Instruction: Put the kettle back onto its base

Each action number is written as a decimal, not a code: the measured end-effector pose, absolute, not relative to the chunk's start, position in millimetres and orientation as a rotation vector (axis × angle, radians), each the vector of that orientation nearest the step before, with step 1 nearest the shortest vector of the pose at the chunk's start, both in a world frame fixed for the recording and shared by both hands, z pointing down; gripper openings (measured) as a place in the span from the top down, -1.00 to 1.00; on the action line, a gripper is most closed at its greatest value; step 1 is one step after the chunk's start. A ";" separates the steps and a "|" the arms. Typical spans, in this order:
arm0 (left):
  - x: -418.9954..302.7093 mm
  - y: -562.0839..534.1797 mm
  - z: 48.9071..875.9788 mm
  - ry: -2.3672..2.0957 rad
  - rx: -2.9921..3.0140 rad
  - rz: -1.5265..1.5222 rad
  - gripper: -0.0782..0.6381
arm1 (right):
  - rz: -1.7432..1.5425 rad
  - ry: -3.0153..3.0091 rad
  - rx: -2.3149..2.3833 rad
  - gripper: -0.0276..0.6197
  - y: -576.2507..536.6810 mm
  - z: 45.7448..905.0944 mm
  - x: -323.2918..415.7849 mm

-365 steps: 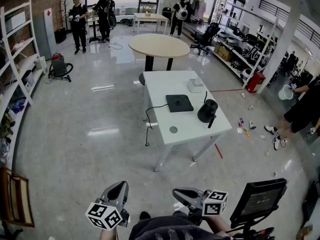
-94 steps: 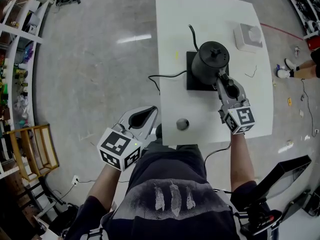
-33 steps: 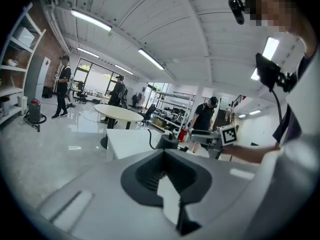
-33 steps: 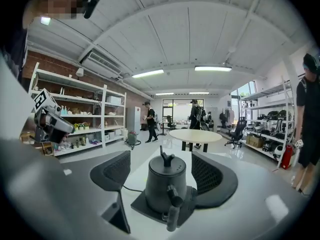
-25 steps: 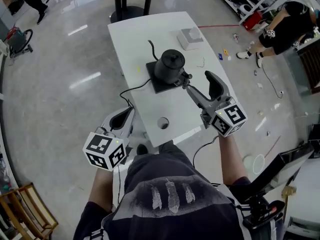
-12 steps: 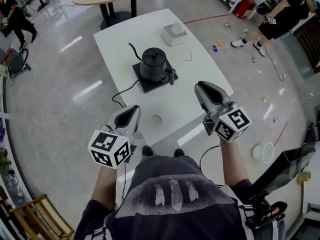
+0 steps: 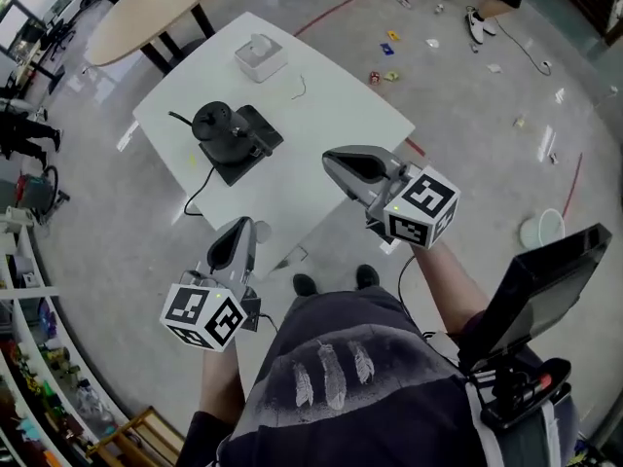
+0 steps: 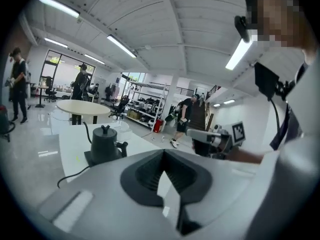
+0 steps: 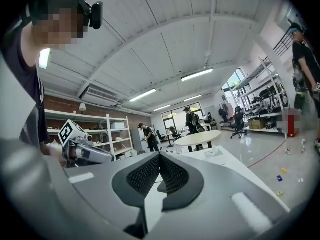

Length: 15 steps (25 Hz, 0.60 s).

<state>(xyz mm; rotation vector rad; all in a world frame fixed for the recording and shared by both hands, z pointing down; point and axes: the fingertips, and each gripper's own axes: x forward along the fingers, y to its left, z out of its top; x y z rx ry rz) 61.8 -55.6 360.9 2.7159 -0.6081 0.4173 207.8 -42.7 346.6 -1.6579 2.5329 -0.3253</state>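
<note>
1. Nearest me, my dark grey shirt [image 7: 331, 387] carries three pale feather-shaped prints.
2. My left hand-held gripper [image 7: 239, 228] hangs just beside the near-left edge of the white rectangular bench [image 7: 331, 105]. Its jaws are closed with nothing between them. Its white cube [image 7: 202, 316] bears black square marker patterns rather than letters.
3. My right hand-held gripper [image 7: 331, 163] is over the bench's near part. Its jaws have just closed, pads together and empty. Its own marker cube [image 7: 421, 207] shows the same kind of black squares.
4. The matte black gooseneck kettle [image 7: 216, 125] stands on its flat black square base [image 7: 241, 167] on the bench's left part, well apart from both grippers. Any maker's mark is too small to read.
5. Farther on, a small white box [image 7: 260, 56] sits near the bench's far corner, its print illegible.
6. Beyond the bench stands a round beige table [image 7: 156, 8].
</note>
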 end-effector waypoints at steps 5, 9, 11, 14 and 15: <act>82.2 -27.0 359.7 -0.652 2.734 0.476 0.78 | -0.349 2.564 -1.644 0.91 -16.8 357.0 232.6; 83.6 -6.1 349.2 -0.763 2.711 0.473 0.78 | -0.336 2.636 -1.584 0.91 -0.8 358.0 237.3; 82.2 7.0 346.4 -0.815 2.694 0.479 0.78 | -0.352 2.655 -1.537 0.91 4.4 360.4 238.0; 71.9 25.9 343.4 -0.911 2.634 0.436 0.78 | -0.407 2.685 -1.438 0.91 4.6 370.5 230.4; 67.5 30.0 342.3 -0.941 2.614 0.410 0.78 | -0.422 2.697 -1.406 0.91 3.1 374.5 225.7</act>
